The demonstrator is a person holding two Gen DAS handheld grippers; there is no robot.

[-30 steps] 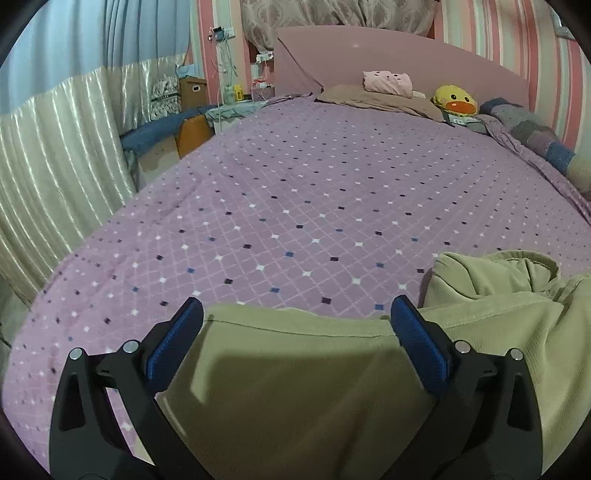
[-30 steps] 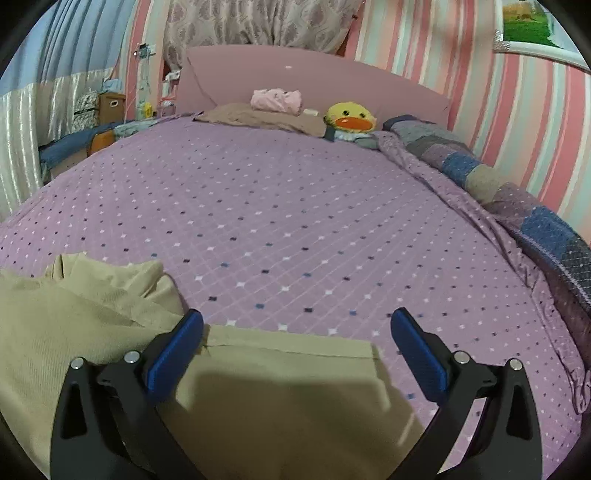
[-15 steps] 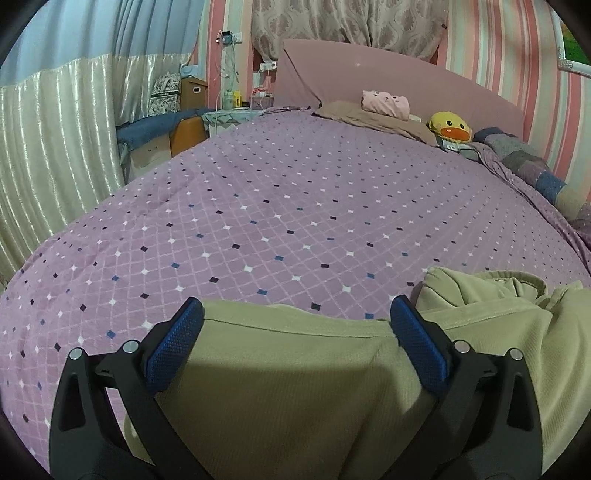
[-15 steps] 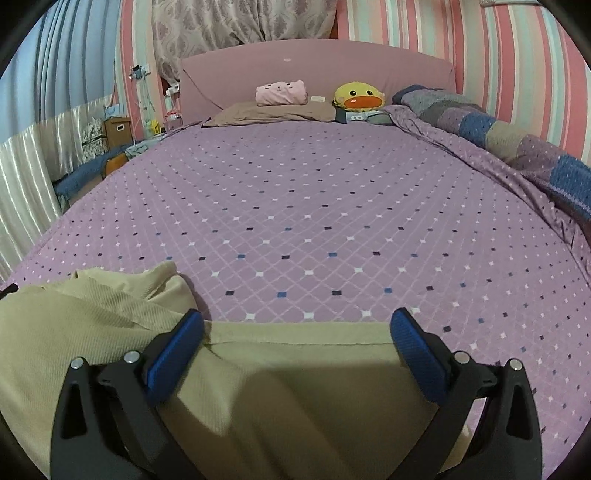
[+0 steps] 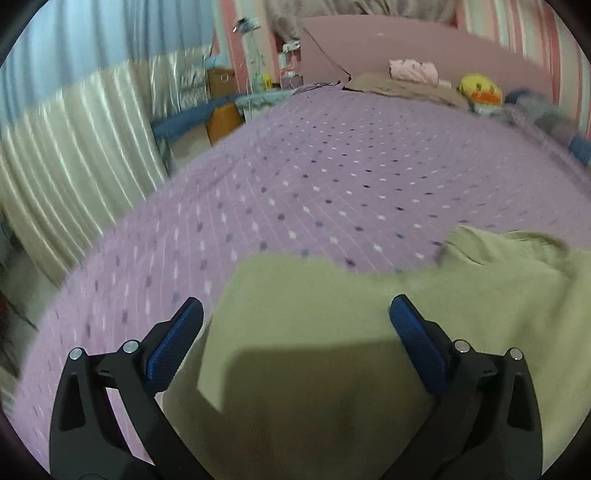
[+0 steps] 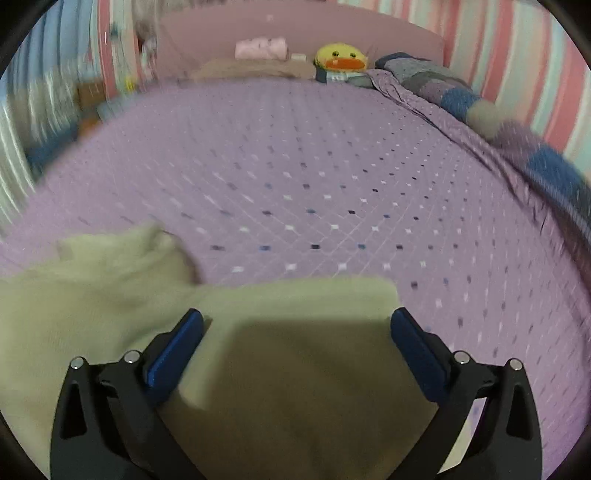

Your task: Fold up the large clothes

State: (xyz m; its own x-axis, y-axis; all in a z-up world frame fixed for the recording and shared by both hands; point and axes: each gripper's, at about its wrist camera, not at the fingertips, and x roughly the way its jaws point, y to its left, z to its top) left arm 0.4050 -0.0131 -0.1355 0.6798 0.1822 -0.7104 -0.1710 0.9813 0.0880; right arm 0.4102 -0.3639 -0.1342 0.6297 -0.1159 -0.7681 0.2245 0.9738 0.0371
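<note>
An olive-green garment (image 5: 332, 332) lies on the purple dotted bed near its front edge; it also shows in the right wrist view (image 6: 288, 332), with a bunched part at its left (image 6: 122, 254). My left gripper (image 5: 295, 325) is open, its blue pads spread wide just above the garment's left part. My right gripper (image 6: 295, 332) is open as well, over the garment's right corner. Neither holds cloth. Both views are blurred by motion.
The bedspread (image 5: 351, 177) stretches ahead to a pink headboard (image 6: 295, 33). A brown pillow (image 5: 402, 86), a pink cushion (image 6: 262, 48) and a yellow duck toy (image 6: 341, 59) sit at the head. A patchwork quilt (image 6: 461, 99) runs along the right. Curtains (image 5: 74, 140) hang left.
Both grippers have moved forward over the garment, so its far edge now lies well beyond the pads. Both stay open.
</note>
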